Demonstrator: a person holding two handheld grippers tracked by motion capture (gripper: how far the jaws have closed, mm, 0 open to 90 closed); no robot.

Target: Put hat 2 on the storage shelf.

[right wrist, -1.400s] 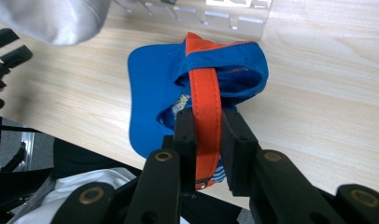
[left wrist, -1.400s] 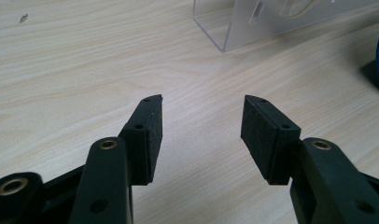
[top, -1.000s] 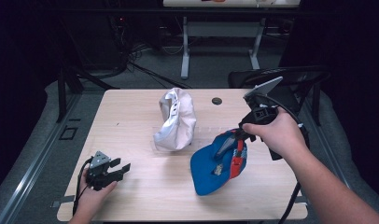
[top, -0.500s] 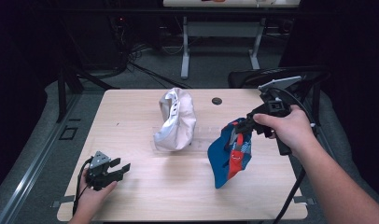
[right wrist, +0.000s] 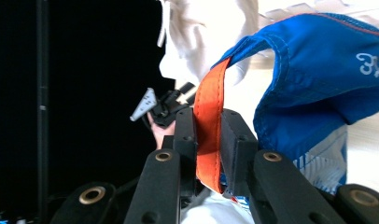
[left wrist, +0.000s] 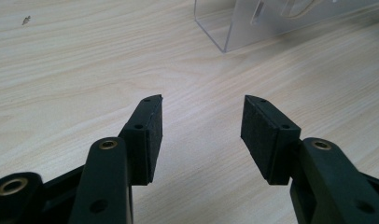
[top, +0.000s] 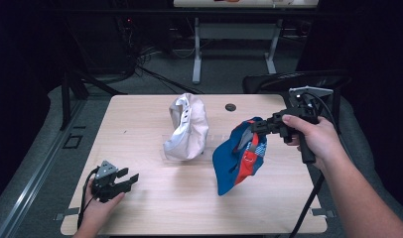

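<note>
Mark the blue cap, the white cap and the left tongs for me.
blue cap [top: 224, 161]: high view, on its blue crown panel.
white cap [top: 194, 124]: high view, on its crown.
left tongs [top: 131, 178]: high view, midway between the open tips.

– What shifted over that last second?

– The right gripper [top: 254, 126], clamped on the orange strap [right wrist: 208, 126], rose and swung toward the table's right edge.

– And the blue cap [top: 239, 156]?

– It had rested flat, inside up, on the table [top: 140, 119]. It tipped upright and came up to dangle from the jaws, turned with its brim downward.
</note>
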